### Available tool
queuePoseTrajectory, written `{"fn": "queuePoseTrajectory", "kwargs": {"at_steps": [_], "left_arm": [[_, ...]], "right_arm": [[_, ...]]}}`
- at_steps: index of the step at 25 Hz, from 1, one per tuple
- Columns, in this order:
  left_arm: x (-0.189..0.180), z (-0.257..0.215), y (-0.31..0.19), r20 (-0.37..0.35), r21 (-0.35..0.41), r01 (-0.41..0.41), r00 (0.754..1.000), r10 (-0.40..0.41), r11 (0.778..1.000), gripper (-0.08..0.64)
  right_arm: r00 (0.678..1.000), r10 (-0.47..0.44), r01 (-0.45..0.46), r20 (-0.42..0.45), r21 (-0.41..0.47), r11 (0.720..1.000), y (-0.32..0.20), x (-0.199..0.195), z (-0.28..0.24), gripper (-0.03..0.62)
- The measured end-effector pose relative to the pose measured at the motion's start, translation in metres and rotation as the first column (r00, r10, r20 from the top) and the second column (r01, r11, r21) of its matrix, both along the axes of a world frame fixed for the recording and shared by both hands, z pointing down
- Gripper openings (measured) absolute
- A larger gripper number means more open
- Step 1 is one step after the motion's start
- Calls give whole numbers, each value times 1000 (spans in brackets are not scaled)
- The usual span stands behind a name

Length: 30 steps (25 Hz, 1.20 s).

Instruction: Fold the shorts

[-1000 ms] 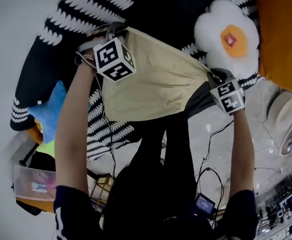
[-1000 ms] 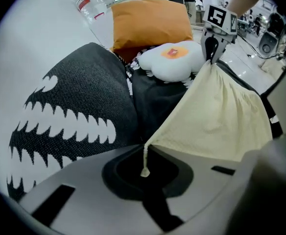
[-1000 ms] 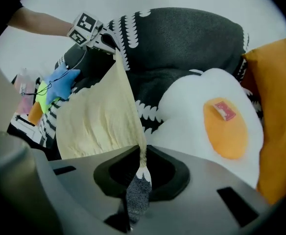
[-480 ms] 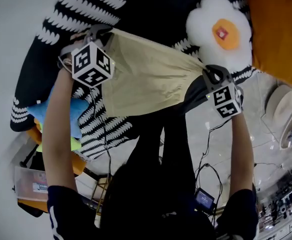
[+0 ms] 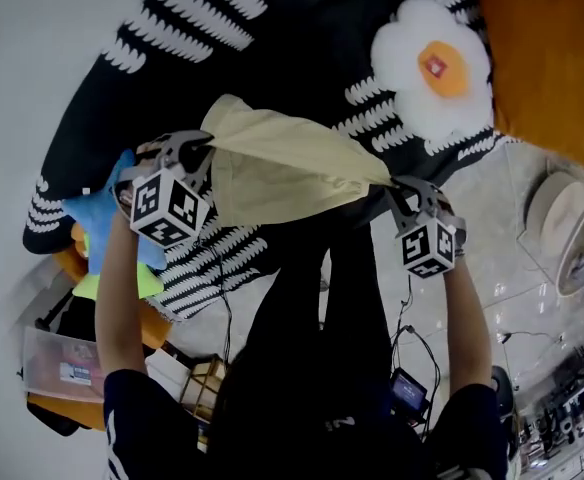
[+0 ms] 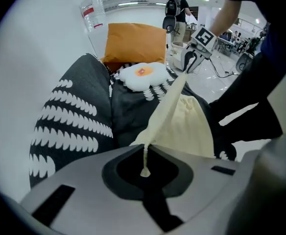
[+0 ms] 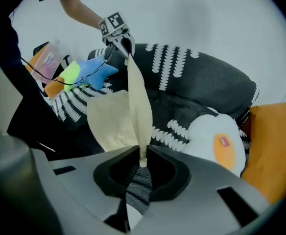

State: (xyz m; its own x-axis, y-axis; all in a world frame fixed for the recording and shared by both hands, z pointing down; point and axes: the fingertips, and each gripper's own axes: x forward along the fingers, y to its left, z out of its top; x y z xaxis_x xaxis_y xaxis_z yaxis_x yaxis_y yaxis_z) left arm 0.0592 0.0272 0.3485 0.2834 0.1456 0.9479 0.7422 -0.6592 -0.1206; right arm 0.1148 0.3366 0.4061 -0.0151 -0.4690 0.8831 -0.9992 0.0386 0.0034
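Dark upholstery with rows of white fringe marks fills the background: a low couch (image 5: 302, 28) on a glossy pale floor (image 5: 532, 298) strewn with cables. At its far end leans an orange cushion (image 5: 557, 58), and just beside that lies a fried-egg pillow (image 5: 430, 68). The shorts (image 5: 282, 163), cream coloured, are off the couch altogether. They are stretched in the air above its front edge, and the loose cloth sags below a taut top edge. A blue star toy (image 5: 97, 208) sits at the couch's near left corner.

The left claw (image 5: 194, 148) is clenched on one corner of the shorts, with a thin pinch of fabric showing between its jaws. The right claw (image 5: 397, 190) is clamped on the opposite corner in the same way.

The step in hand looks like carrying the spread garment to lay it flat. To do that well, both grips should hold firm and the top edge should be level and taut. The hanging part should touch down first on bare upholstery, clear of the pillow, so no creases are trapped.
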Motion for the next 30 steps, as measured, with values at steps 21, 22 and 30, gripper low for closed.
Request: {"fn": "queuePoseTrajectory", "kwargs": {"at_steps": [21, 22, 30], "left_arm": [[-249, 132, 58, 389, -34, 54, 920, -37, 998, 17], [-256, 137, 57, 398, -25, 81, 915, -65, 996, 17], [-262, 151, 83, 553, 12, 543, 696, -458, 840, 267]], "right_arm": [[963, -257, 270, 85, -271, 924, 41, -200, 111, 89], [959, -258, 281, 115, -291, 915, 43, -211, 116, 110], [965, 72, 13, 254, -319, 948, 59, -191, 110, 256]]}}
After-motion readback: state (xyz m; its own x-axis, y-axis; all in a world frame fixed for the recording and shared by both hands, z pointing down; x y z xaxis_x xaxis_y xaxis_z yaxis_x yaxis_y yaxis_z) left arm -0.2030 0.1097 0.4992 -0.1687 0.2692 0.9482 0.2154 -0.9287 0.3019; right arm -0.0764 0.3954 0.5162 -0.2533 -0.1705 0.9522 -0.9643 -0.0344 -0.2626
